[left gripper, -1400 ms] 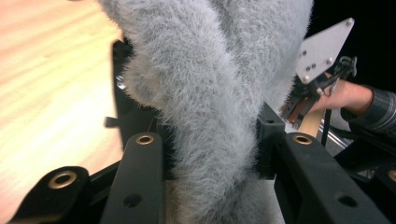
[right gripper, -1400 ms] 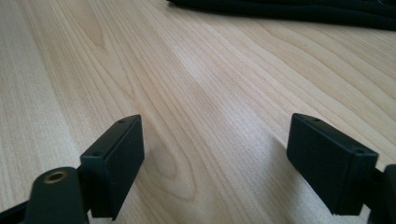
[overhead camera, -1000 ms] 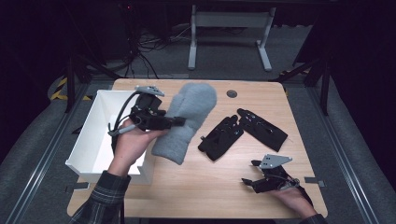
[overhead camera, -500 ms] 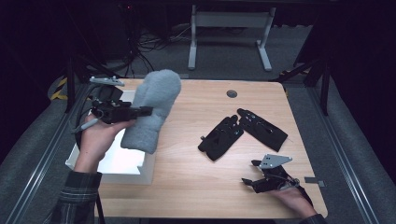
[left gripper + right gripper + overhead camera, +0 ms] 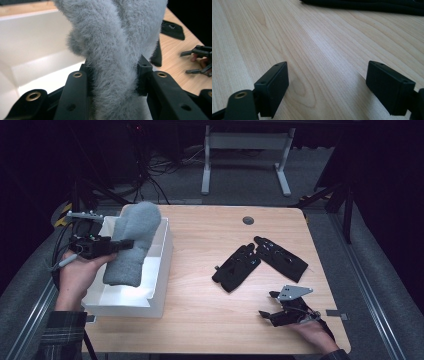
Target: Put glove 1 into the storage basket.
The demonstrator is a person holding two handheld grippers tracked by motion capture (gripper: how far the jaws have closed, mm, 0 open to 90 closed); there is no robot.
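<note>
Over at the left edge of the light wooden table [image 5: 210, 310], the left gripper [image 5: 122, 245] has its jaws clamped on a fluffy grey mitten [image 5: 131, 245], squeezing the fuzzy fabric in from both sides so it bulges above and below the pads. That mitten hangs right over the open white plastic bin [image 5: 160, 270], its lower end down inside the bin's walls. Near the front right corner, the right gripper [image 5: 267, 305] sits low by the tabletop with its jaws spread wide apart, nothing between them but bare wood. Just beyond it lies a pair of flat black gloves [image 5: 260, 262], side by side, not touched by either tool.
</note>
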